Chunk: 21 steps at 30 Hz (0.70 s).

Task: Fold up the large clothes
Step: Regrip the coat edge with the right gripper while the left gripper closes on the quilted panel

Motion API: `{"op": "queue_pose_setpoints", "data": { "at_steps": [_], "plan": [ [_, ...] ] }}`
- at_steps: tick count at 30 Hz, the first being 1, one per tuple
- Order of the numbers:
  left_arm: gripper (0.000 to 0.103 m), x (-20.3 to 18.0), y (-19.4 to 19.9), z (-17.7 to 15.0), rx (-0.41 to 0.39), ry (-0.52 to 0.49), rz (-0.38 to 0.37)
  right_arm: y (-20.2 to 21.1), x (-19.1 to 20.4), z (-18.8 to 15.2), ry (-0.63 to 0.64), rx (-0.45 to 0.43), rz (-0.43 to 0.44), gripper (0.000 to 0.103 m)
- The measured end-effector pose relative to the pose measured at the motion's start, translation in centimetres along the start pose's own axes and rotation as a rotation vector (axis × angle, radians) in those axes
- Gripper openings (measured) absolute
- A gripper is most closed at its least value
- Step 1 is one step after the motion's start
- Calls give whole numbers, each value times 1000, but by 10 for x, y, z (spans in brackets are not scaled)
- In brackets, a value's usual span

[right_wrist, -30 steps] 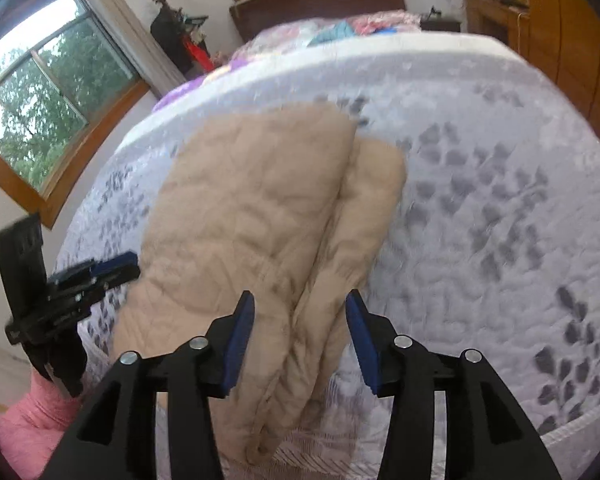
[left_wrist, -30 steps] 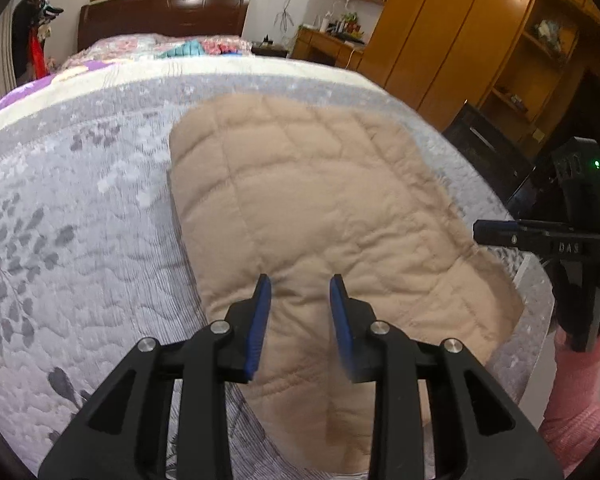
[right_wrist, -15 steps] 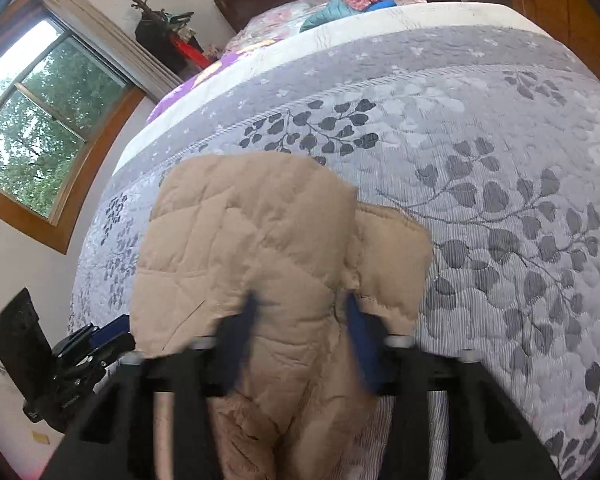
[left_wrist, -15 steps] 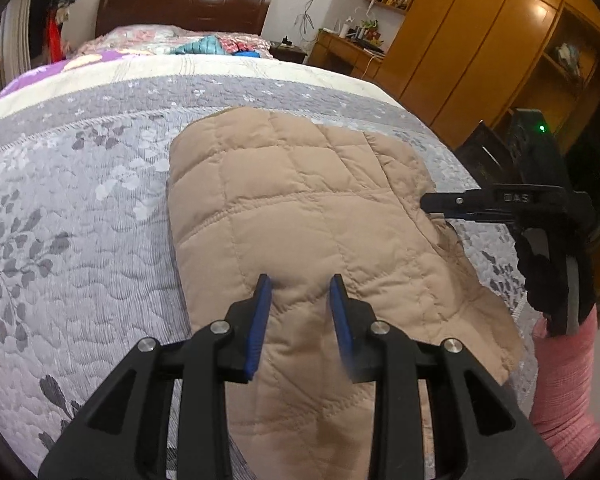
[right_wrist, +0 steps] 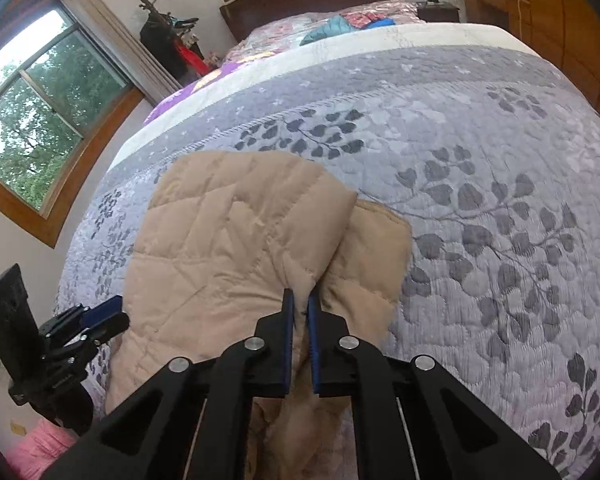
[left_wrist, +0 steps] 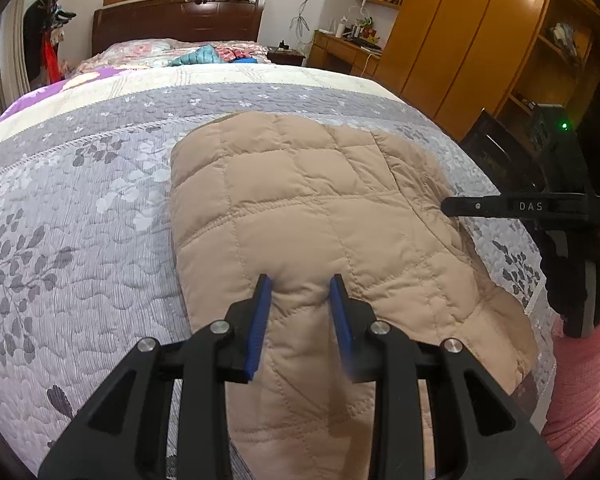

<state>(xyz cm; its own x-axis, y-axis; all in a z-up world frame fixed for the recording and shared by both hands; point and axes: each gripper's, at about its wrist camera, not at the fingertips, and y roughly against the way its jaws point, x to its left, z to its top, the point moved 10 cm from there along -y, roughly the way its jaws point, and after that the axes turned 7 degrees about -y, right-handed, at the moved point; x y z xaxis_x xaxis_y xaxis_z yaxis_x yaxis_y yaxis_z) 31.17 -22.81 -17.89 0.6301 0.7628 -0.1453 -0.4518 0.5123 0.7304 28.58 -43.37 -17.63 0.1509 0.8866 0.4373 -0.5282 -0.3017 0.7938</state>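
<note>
A tan quilted jacket point(left_wrist: 300, 208) lies folded on the grey leaf-patterned bedspread point(left_wrist: 80, 240), near the bed's front edge. My left gripper point(left_wrist: 300, 284) is shut on a thick puckered fold at the jacket's near end, which bulges between the blue pads. In the right wrist view the jacket point(right_wrist: 228, 240) shows a narrower layer sticking out on its right side. My right gripper point(right_wrist: 300, 300) is shut on a thin ridge of the fabric there. The right gripper point(left_wrist: 448, 206) reaches in side-on over the jacket's right edge. The left gripper point(right_wrist: 104, 316) sits at the jacket's left edge.
Wooden wardrobes point(left_wrist: 460, 40) and a desk point(left_wrist: 340, 48) line the right wall. A dark headboard point(left_wrist: 176, 20) and loose colourful clothes point(left_wrist: 204, 56) are at the bed's far end. A window point(right_wrist: 28, 120) is to the left. A pink sleeve point(left_wrist: 580, 380) is at the right.
My right gripper moved forward onto the jacket and its jaws closed on a ridge of fabric. The left gripper kept its place and its jaw width.
</note>
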Motion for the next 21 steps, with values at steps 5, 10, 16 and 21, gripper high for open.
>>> {"op": "queue_pose_setpoints", "data": {
  "at_steps": [5, 10, 16, 21],
  "plan": [
    [29, -1, -6, -2, 11, -10, -3, -13, -12, -7, -26, 28, -1, 6],
    [30, -1, -20, -8, 47, -5, -28, -23, -15, -13, -24, 40, -20, 6],
    [31, -1, -34, -13, 68, -15, -34, -31, -18, -15, -32, 52, -28, 6],
    [31, -2, -34, -14, 69, -16, -29, -31, -17, -15, -27, 46, -53, 6]
  ]
}}
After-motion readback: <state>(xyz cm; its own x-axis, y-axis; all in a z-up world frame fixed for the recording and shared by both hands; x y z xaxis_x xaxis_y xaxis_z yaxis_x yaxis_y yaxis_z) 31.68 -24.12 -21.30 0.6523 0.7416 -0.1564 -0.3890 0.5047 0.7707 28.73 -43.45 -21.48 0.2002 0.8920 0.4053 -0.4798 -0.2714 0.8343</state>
